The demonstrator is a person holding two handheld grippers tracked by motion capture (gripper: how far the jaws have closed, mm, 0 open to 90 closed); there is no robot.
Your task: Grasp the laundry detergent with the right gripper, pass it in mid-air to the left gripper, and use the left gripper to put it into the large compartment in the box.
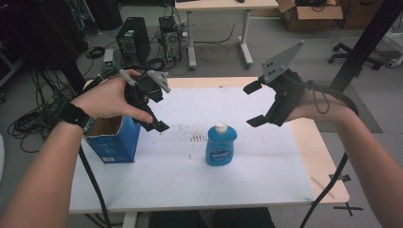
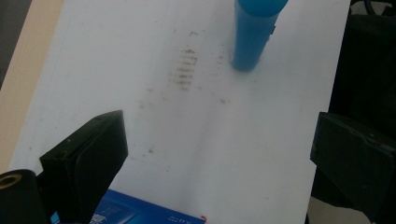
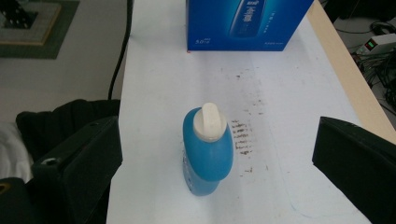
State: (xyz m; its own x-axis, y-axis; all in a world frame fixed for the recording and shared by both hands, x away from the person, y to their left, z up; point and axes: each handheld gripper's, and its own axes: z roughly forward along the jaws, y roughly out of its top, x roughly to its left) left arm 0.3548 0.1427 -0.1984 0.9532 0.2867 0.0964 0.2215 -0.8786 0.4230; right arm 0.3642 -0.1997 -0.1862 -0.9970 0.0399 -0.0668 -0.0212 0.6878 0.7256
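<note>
Blue bottle point(image 1: 221, 145) is standing upright at table centre, long axis vertical. Right gripper point(image 1: 253, 104) is hovering wide open, holding nothing, bottle at its 8 o'clock and probably nearer it. Left gripper point(image 1: 158, 110) is also gaping empty over the blue box point(image 1: 114, 141).

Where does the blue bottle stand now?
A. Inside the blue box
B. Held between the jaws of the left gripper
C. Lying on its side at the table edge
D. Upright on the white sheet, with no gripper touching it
D: the blue bottle stands upright on the white sheet, with the right gripper and the left gripper both open and apart from it.
</note>
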